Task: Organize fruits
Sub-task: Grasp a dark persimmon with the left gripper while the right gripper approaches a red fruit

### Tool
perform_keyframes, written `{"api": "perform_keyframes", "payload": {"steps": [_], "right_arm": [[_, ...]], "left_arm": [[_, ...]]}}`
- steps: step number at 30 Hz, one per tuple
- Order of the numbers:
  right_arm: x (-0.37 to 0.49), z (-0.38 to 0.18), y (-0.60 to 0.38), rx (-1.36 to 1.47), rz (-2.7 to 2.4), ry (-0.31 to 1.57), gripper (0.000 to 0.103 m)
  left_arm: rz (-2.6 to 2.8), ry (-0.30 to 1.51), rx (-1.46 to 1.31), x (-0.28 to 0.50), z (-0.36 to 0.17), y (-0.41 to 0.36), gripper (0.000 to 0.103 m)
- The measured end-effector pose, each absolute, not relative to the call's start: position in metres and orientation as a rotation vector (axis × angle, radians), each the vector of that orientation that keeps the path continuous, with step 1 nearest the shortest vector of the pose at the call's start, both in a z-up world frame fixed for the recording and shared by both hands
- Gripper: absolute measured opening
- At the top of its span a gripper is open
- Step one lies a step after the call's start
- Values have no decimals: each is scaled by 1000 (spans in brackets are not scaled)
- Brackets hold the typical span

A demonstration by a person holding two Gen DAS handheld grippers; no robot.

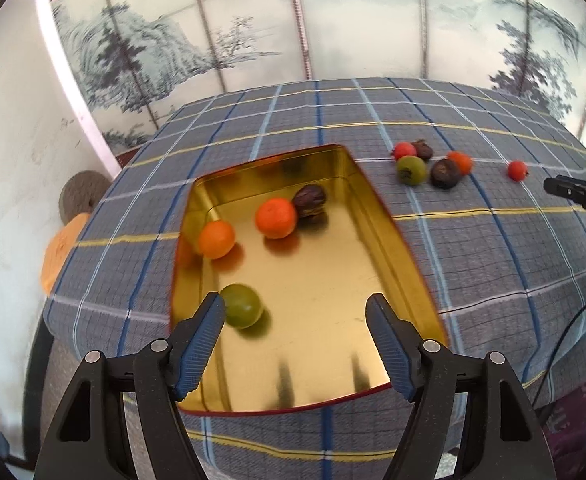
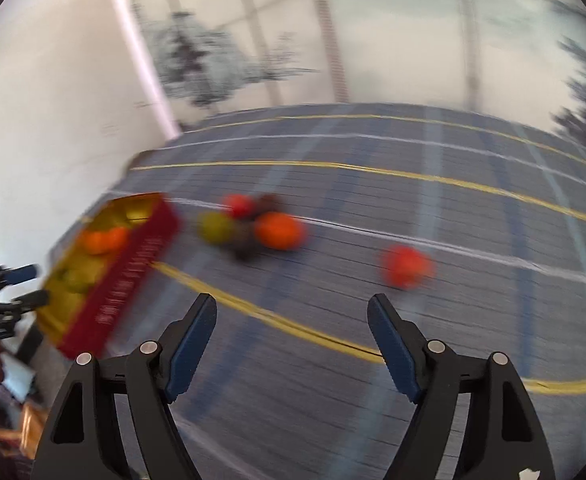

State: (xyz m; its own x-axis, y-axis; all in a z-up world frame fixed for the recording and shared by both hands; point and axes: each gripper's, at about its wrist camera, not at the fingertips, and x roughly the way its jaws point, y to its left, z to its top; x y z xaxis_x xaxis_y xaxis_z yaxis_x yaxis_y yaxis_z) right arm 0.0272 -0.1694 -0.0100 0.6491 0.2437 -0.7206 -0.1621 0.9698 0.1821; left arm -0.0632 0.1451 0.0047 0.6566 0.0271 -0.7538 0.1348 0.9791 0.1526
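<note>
The left hand-held gripper (image 1: 296,312) hangs spread over the gold tin (image 1: 377,216), which holds two oranges, a green fruit (image 1: 241,305) and, seemingly, a dark fig (image 1: 310,200).

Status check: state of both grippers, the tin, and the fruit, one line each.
left gripper: open, empty, above the tin.
right gripper: open, empty, over the tablecloth.
tin: lidless, holding four fruits.
green fruit: loose in the tin, beside one finger.
fruit cluster: five pieces on the cloth, outside the tin.
lone red fruit: on the cloth, apart.
</note>
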Motion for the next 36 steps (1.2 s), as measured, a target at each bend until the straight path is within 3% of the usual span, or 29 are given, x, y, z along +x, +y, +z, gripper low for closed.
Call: {"api": "perform_keyframes", "payload": {"steps": [15, 25, 36], "right_arm": [[24, -37, -299, 239, -74, 888, 90], [21, -35, -287, 218, 21, 867, 93], [19, -33, -279, 201, 97, 857, 94]], "left_arm": [[-273, 882, 292, -20, 20, 52, 73], [-501, 862, 383, 42, 8, -12, 63], [-674, 971, 622, 114, -33, -48, 63]]}}
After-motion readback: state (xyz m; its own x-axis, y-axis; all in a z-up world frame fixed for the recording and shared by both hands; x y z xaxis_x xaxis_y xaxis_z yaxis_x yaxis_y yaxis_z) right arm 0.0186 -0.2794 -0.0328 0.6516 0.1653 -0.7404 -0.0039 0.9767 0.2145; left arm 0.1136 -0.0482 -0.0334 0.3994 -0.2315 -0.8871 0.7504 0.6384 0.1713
